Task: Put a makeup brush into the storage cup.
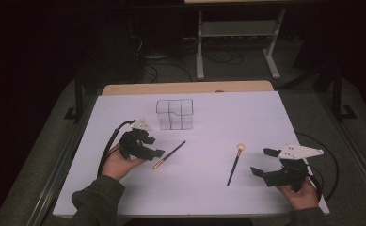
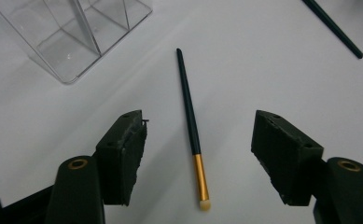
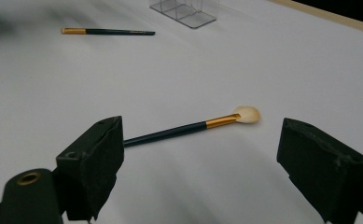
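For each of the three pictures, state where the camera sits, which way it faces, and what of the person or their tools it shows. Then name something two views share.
High view: above the person's side, looking forward and down on the white table; both hands, left tool and right tool.
Left gripper view: on the left tool, looking down at the small brush between its open jaws.
Right gripper view: on the right tool, looking low across the table at the round-tipped brush.
Shared: the clear organizer appears in both gripper views.
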`<move>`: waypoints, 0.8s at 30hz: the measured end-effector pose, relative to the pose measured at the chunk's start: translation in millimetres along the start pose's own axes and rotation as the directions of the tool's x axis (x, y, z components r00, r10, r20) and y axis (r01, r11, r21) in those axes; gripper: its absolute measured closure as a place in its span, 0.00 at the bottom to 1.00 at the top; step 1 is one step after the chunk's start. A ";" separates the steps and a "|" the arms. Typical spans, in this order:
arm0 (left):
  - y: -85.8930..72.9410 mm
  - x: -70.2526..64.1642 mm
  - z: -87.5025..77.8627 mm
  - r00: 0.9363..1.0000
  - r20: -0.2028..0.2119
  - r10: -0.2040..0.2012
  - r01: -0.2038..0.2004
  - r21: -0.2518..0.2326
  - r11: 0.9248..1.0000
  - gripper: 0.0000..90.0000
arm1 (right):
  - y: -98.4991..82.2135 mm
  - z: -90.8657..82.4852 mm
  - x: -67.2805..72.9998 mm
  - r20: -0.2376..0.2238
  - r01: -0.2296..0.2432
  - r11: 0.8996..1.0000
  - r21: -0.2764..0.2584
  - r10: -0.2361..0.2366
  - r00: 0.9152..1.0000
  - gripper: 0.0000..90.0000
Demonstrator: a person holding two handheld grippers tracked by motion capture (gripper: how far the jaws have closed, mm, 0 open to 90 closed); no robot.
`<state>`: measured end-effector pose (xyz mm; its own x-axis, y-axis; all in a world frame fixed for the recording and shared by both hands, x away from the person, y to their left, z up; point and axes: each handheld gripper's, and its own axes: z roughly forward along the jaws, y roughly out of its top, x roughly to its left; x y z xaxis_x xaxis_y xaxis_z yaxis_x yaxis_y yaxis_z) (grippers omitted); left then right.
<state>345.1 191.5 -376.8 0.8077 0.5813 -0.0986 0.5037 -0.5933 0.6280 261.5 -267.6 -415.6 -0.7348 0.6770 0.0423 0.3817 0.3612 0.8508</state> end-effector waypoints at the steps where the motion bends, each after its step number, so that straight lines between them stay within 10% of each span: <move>1: 0.6 0.4 2.4 1.000 -0.003 -0.005 0.005 0.005 1.000 0.39 | 0.1 -0.1 0.1 0.000 0.001 1.000 0.000 -0.001 1.000 0.15; 24: 3.0 1.1 36.9 1.000 -0.002 -0.003 0.003 0.141 0.990 0.64 | 0.5 0.6 0.6 -0.006 0.009 1.000 0.006 -0.009 1.000 0.15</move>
<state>358.8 169.8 -403.6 0.8056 0.5842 -0.0983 0.5443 -0.6644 0.5122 261.6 -266.7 -415.5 -0.7416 0.6697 0.0380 0.3784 0.3709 0.8481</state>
